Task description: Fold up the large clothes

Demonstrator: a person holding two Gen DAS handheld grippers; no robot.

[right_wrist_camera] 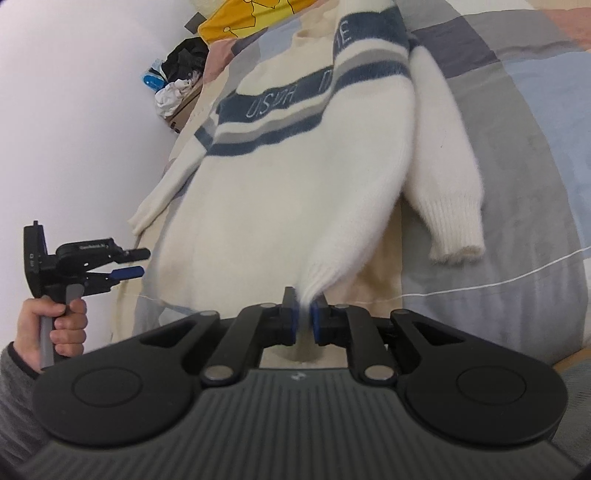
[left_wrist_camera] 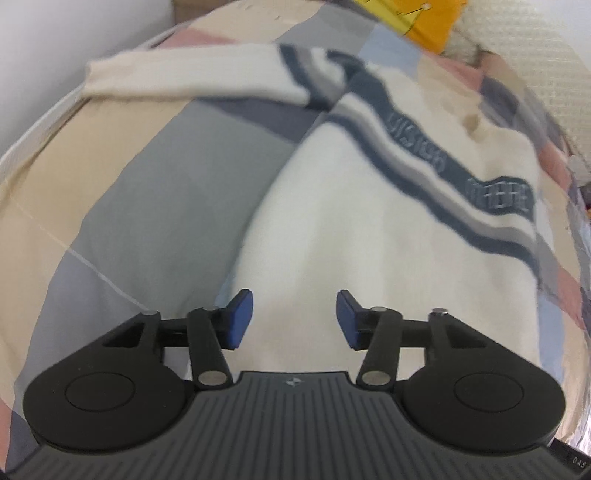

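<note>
Sweater (right_wrist_camera: 280, 173), cream-white fuzzy knit with navy and grey chest stripes bearing lettering: laid flat on the patchwork bedcover (right_wrist_camera: 517, 122) of grey, pale blue, beige and pink blocks. One sleeve (right_wrist_camera: 447, 184) lies alongside the body, ribbed cuff toward the camera; the other sleeve (left_wrist_camera: 192, 79) stretches out sideways across the cover.

Right gripper (right_wrist_camera: 303, 321), black with blue pads: jaws narrowed onto a pinch of the sweater's ribbed hem, which rises into a small peak between the pads.

Left gripper (left_wrist_camera: 294, 319), same make: jaws standing well apart, nothing between them, poised above the sweater's lower body. In the right wrist view it (right_wrist_camera: 138, 263) appears from the side at the sweater's edge, carried by a hand (right_wrist_camera: 61, 325) with a grey sleeve cuff.

Yellow printed cloth (right_wrist_camera: 255, 18): at the far end of the bed. Heap of dark and white items (right_wrist_camera: 177, 77): by the white wall (right_wrist_camera: 74, 110).
</note>
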